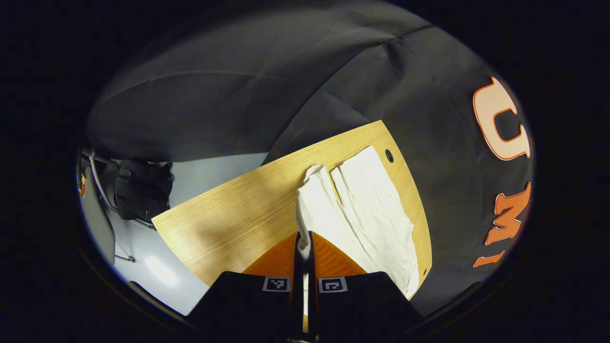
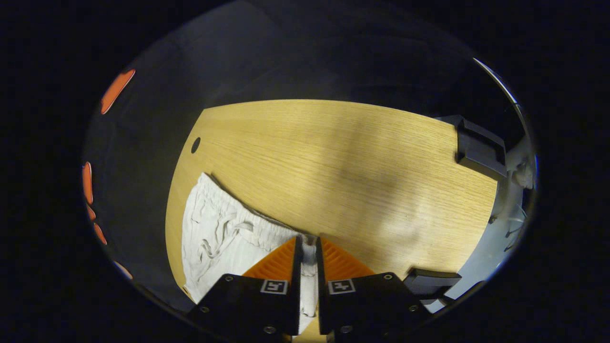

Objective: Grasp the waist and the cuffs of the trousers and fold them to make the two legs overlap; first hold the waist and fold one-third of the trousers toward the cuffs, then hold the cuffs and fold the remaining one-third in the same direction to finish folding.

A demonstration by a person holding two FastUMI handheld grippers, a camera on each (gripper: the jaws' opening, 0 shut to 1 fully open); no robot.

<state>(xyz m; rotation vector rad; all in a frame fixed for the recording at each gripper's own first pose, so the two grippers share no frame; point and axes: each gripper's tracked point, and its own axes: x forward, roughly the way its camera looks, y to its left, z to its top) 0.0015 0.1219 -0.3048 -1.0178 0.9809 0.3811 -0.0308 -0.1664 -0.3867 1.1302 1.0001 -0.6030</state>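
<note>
White trousers (image 1: 367, 209) lie on the wooden table (image 1: 238, 209), legs stretching toward the far edge in the left gripper view. My left gripper (image 1: 304, 245) is shut on a leg's cuff end, and that fabric rises in a lifted ridge from the table to my fingers. In the right gripper view the elastic waist with its drawstring (image 2: 224, 228) lies at the table's (image 2: 343, 162) left side. My right gripper (image 2: 309, 245) is shut on the waistband's edge, white cloth showing between the fingers.
A round cable hole (image 1: 389, 155) sits near the table's far corner, seen too as a hole (image 2: 195, 145) in the right gripper view. Black clamps (image 2: 479, 145) grip the table's right edge. A dark bag (image 1: 143, 190) and chair frame stand on the pale floor beyond.
</note>
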